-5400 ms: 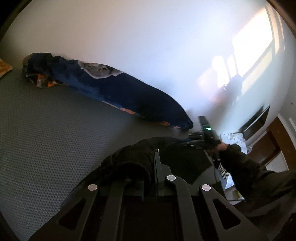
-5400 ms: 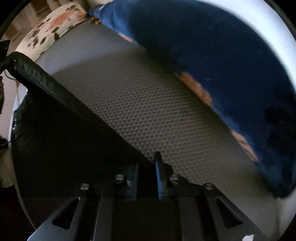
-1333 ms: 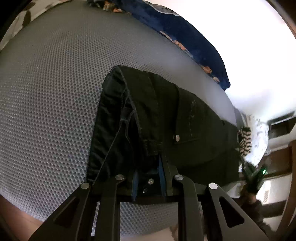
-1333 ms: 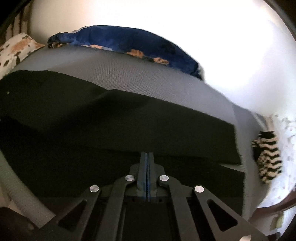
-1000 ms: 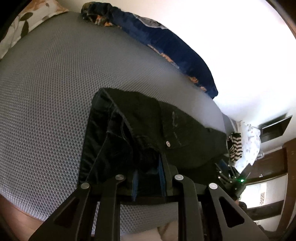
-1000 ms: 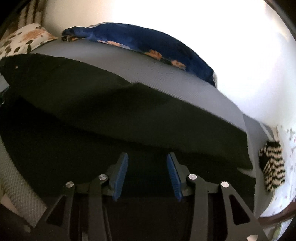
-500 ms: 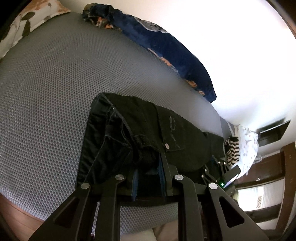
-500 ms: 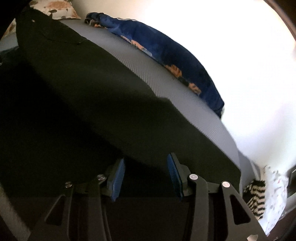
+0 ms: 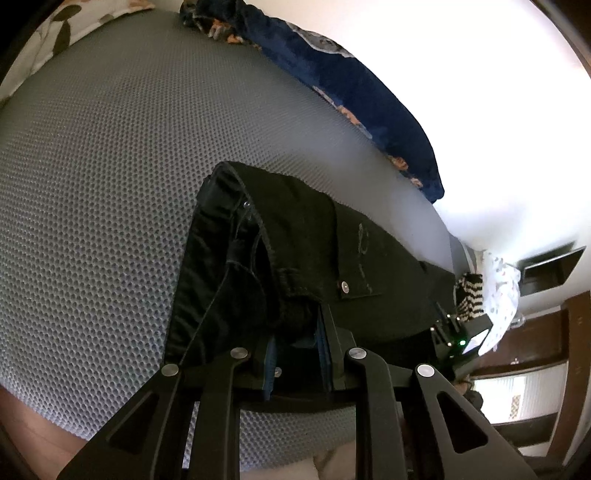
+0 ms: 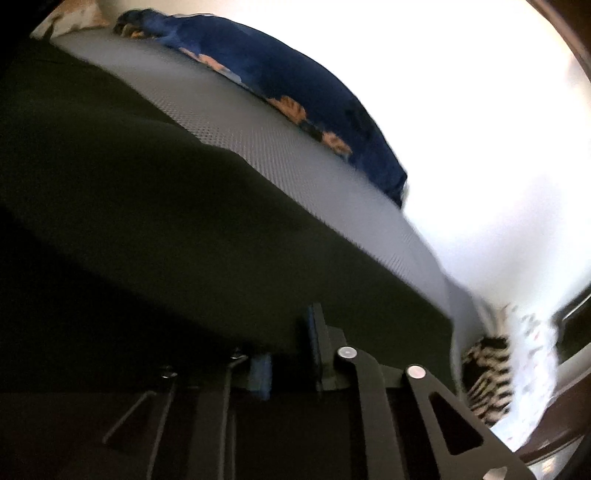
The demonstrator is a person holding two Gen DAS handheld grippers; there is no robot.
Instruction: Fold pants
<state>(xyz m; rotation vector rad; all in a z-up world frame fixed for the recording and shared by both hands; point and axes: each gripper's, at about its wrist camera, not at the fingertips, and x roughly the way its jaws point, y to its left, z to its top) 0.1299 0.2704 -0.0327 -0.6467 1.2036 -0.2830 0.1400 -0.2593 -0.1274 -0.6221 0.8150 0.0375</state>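
Black pants (image 9: 303,251) lie folded lengthwise on the grey mesh bed (image 9: 96,177), waistband toward me. My left gripper (image 9: 295,354) is shut on the waistband bunch at the near bed edge. The pants also fill the right wrist view (image 10: 166,229) as a long dark leg across the bed (image 10: 295,155). My right gripper (image 10: 288,354) stands with jaws apart at the near edge of the leg, the cloth lying over its left finger. The right gripper also shows in the left wrist view (image 9: 458,339), far right, by the leg end.
A dark blue blanket (image 9: 351,85) lies along the wall at the back of the bed, also in the right wrist view (image 10: 280,74). A floral pillow (image 9: 74,26) is at far left. A striped cloth (image 10: 487,376) and white spotted fabric lie off the bed's right end.
My right gripper opened about a second ago, letting go of the leg, and has since swung along its near edge. The left gripper stays clamped on the waistband, barely moved.
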